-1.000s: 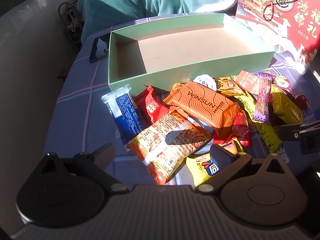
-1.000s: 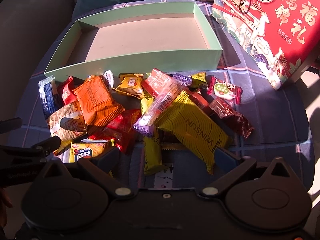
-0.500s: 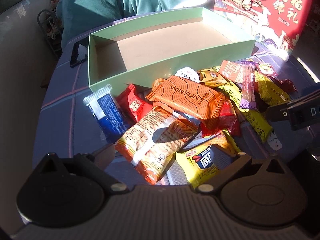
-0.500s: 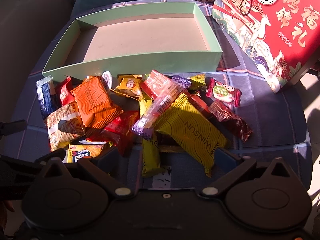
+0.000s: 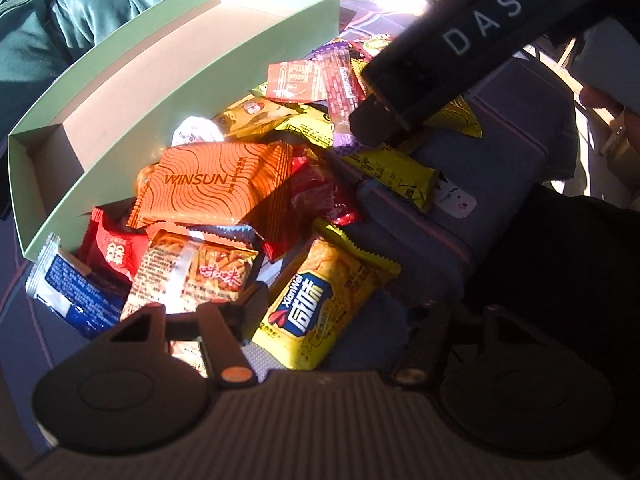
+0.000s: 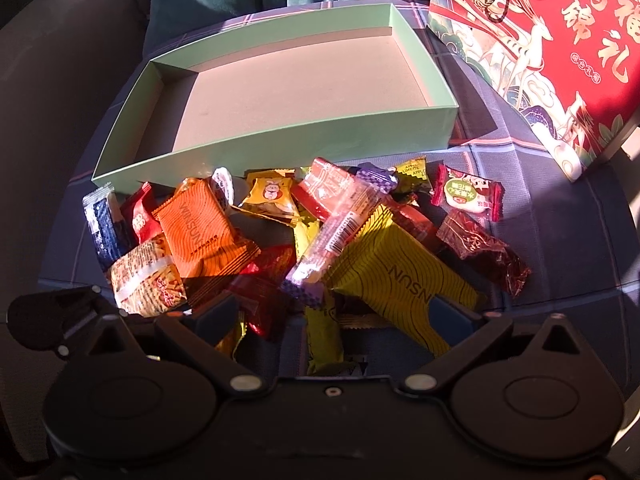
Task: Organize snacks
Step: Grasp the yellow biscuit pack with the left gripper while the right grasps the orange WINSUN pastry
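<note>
Left gripper (image 5: 332, 312) jaws are being closed around the crinkly yellow foil snack packet (image 5: 320, 304): light, slippery, best pinched mid-body. Right gripper (image 6: 332, 316) is being held apart, empty.

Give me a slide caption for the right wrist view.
Open right gripper over a snack pile before an empty green box.

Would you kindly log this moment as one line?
left claw: closing around yellow packet | right claw: open over pile | green box: empty
</note>
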The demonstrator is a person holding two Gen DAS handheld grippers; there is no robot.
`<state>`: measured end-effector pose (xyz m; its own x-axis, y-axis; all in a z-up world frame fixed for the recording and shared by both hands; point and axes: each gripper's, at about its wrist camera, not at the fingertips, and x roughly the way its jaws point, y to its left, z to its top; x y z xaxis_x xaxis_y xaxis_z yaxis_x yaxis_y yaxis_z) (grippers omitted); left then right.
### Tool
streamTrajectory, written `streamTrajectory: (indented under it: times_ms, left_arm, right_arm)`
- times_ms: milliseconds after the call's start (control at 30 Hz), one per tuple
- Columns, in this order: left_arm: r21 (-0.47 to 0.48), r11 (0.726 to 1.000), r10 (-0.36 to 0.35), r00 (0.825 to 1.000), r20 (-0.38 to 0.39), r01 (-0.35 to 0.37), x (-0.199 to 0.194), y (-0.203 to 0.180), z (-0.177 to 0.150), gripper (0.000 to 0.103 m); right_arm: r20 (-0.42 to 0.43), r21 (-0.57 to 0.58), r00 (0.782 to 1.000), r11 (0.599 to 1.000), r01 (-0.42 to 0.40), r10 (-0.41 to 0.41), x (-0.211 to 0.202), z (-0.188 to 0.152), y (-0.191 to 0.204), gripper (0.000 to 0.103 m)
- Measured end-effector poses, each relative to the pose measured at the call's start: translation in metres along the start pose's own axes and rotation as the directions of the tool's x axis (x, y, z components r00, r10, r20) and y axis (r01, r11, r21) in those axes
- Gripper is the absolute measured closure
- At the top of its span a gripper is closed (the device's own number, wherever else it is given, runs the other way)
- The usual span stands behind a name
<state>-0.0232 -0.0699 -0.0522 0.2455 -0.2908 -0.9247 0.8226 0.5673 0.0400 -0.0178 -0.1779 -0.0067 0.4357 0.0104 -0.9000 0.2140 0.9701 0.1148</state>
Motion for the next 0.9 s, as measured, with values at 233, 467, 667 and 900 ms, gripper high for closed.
streamTrajectory:
  times_ms: [233,467,667,900]
  left_arm:
    - [0.039,0.999,-0.004,1.0,-0.02,0.004,0.0,-0.003,0.003,0.066]
    - [-0.043,0.997,-0.071,0.997,-0.014,0.071,-0.005,0.012,0.007,0.072]
    - [0.039,0.999,-0.012,0.999,-0.049,0.014,-0.003,0.012,0.01,0.038]
    - [0.013,0.998,-0.06,0.993,-0.097,0.062,0.017,0.009,0.003,0.052]
  right_arm:
    - [-0.019,0.048,0.997,0.997,-0.067,0.068,0.009,0.001,-0.004,0.0]
    - [-0.019,0.066,0.996,0.994,-0.086,0.088,0.014,0.006,-0.006,0.0]
    - [-0.015,0.084,0.995,0.992,-0.098,0.1,0.013,0.006,-0.01,0.0]
    - [-0.005,0.08,0.994,0.991,-0.11,0.111,0.014,0.006,-0.01,0.0]
